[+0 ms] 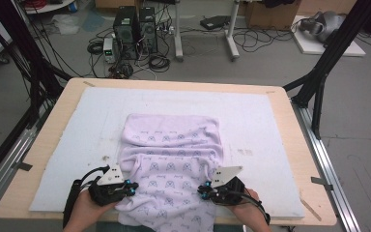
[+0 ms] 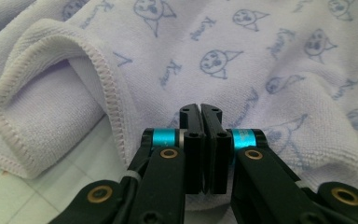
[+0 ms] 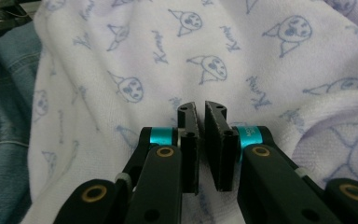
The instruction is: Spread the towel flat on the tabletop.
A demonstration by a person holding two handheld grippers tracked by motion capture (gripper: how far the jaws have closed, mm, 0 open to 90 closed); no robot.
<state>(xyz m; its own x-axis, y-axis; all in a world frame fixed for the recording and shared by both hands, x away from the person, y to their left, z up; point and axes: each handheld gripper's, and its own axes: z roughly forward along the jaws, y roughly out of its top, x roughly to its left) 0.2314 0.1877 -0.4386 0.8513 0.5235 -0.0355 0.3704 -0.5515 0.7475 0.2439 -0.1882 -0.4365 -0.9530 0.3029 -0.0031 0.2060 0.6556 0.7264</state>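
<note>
Left gripper (image 2: 200, 109) and right gripper (image 3: 200, 107), at the near edge, are clenched with no cloth visibly caught between the jaws. The towel (image 1: 174, 145) lies rumpled mid-table, overhanging toward the person. Risk: a lift comes up empty and the overhang drags the towel off.

A lab is showing here. Computer towers (image 1: 135, 31) and tangled cables (image 1: 157, 60) are sitting on grey floor at upper centre.

Towel (image 1: 171, 159): lilac, blue cat-face print, stitched hem, lying rumpled and partly folded, spreading ahead of both jaw pairs, its near edge hanging below them.
</note>
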